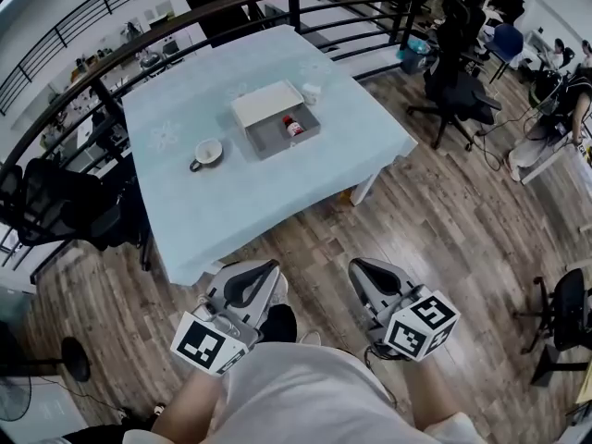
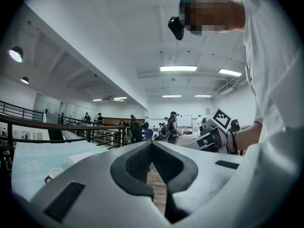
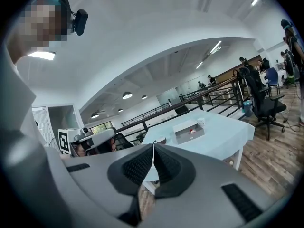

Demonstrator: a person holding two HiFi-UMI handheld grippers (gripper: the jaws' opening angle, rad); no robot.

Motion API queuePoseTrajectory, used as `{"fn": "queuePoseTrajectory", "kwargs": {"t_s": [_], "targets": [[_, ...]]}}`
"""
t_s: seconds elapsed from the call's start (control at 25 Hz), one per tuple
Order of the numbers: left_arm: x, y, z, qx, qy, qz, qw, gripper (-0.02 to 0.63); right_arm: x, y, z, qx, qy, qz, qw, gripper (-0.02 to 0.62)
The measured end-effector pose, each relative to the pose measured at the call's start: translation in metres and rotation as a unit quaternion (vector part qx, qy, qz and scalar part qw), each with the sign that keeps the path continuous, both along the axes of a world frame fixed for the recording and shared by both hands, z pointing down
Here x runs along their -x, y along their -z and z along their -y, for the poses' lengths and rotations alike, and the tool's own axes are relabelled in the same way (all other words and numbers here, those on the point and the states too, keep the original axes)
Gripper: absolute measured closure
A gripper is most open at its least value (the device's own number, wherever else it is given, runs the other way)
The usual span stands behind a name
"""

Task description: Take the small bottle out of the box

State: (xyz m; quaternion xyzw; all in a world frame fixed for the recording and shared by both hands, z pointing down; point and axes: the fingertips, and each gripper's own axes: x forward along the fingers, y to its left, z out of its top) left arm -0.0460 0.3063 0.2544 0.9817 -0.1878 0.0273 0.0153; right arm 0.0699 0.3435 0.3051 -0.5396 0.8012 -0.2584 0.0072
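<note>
Gripper state first: my left gripper [image 1: 264, 271] has its jaws closed tip to tip with nothing between them. My right gripper [image 1: 363, 268] is the same, pressed fully together and empty. Both hang over the brown wooden floor [image 1: 444, 220], well short of the open shallow grey box [image 1: 266, 140] on the side of it nearest me, touching nothing.

The small bottle with the red cap [image 1: 293, 126] sits inside the box, toward its right end. The box's white lid [image 1: 266, 104] is folded back on the far side. The box rests on a square desk under a pale blue cloth [image 1: 231, 211]. A white handled cup [image 1: 207, 152] stands left of the box, apart from it. A small white pot [image 1: 312, 91] stands just beyond the box's far right corner.

I cannot tell whether the bottle is upright or lying down, and its label is too small to read. In the right gripper view it is only a red speck in the distant box. The left gripper view catches the desk's edge and the cup, but the gripper's own body hides the box's inside.
</note>
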Motion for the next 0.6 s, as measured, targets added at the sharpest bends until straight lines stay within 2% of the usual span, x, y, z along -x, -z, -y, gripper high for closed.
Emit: {"fn": "queuePoseTrajectory", "kwargs": {"t_s": [0.6], "targets": [[-0.015,-0.032,0.12,0.03,-0.014,0.002,0.9994,0.6,-0.005,-0.024,0.118,0.027,-0.007,0.002,1.0,0.572]]}}
